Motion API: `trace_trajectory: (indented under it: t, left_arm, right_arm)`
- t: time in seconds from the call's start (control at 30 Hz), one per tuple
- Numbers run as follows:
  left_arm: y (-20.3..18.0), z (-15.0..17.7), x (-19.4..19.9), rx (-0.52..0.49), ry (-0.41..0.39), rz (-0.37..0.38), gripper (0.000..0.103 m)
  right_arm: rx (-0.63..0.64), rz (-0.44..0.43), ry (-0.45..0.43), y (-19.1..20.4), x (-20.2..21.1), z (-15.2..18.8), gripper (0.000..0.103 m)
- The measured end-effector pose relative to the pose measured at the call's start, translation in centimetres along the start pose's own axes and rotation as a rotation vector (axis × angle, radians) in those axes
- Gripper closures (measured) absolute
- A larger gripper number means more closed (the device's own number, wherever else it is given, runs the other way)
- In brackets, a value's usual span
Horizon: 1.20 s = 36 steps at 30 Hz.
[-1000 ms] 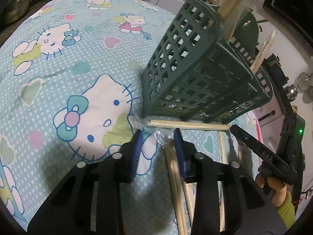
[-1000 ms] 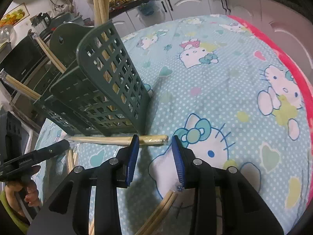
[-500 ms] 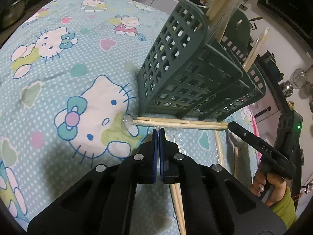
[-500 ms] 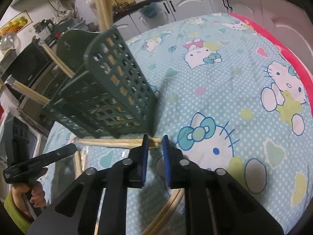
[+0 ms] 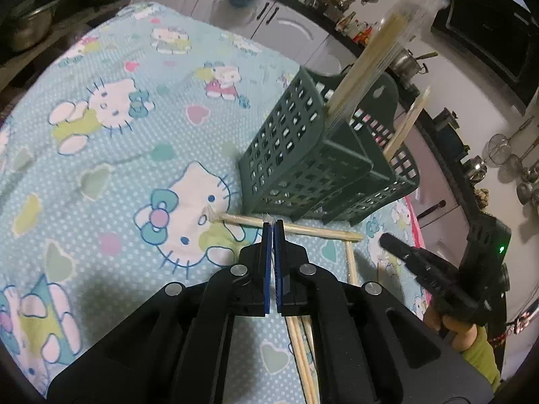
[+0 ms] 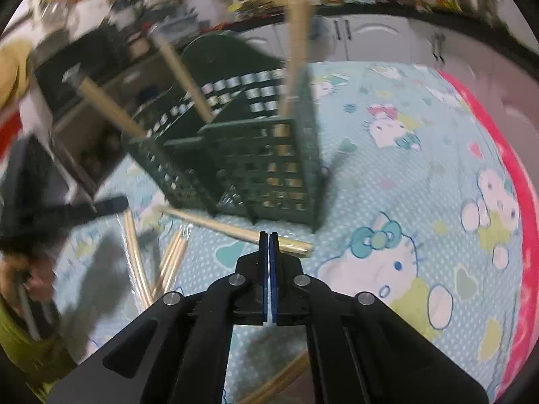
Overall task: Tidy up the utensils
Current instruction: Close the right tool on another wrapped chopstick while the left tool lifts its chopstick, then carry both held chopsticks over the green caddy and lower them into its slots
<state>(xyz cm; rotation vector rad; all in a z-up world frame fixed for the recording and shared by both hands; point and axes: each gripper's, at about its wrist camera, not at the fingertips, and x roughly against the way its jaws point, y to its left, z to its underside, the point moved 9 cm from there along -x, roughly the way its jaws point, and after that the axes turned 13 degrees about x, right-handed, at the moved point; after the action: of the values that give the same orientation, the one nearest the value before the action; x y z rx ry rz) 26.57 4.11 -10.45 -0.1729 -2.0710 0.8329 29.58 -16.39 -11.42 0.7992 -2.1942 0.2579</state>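
The wrapped chopstick pair (image 5: 289, 227) is laid crosswise just ahead of the left gripper (image 5: 273, 227); both grippers' jaws are closed, apparently gripping nothing.

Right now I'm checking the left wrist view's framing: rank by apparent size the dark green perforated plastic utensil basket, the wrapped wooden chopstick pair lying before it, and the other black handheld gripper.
1. Dark green perforated plastic utensil basket, clearly largest.
2. and 3. Unsure: the other black handheld gripper looks bulkier, while the wrapped wooden chopstick pair looks about as long but far thinner; the gripper is partly cut off.
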Motion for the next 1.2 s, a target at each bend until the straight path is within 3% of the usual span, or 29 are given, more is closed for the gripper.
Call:
trace_trajectory:
  t: [0.03,0.13,0.47,0.67,0.73,0.8,1.0,1.2]
  left_arm:
    - [0.0,-0.1,0.4,-0.002,-0.006,0.003,0.103]
    - [0.3,-0.3,1.4,0.000,-0.023,0.008,0.103]
    - [0.5,-0.5,3.6,0.007,-0.051,0.030,0.103]
    - [0.3,-0.7,4.3,0.007,-0.060,0.036,0.103]
    - [0.2,-0.7,4.5,0.008,-0.063,0.037,0.103]
    - [0.1,-0.8,4.7,0.009,-0.067,0.039,0.103]
    - [-0.4,-1.2,5.7,0.007,-0.081,0.056,0.103]
    - [-2.5,-1.5,6.8,-0.025,-0.097,0.091,0.103]
  right_arm:
    - [0.037,0.006,0.012,0.8,-0.3,-0.2,0.083]
    - [0.114,0.016,0.019,2.4,-0.9,-0.7,0.072]
    - [0.604,0.234,0.159,5.7,-5.6,-0.1,0.072]
    - [0.753,0.276,0.196,6.2,-6.9,0.2,0.075]
    - [0.778,0.269,0.200,6.5,-7.3,0.2,0.088]
    - [0.822,0.285,0.199,7.1,-7.5,0.2,0.090]
    - [0.861,0.215,0.099,10.2,-5.0,0.4,0.097]
    - [0.665,0.018,-0.001,11.2,-0.6,0.4,0.098]
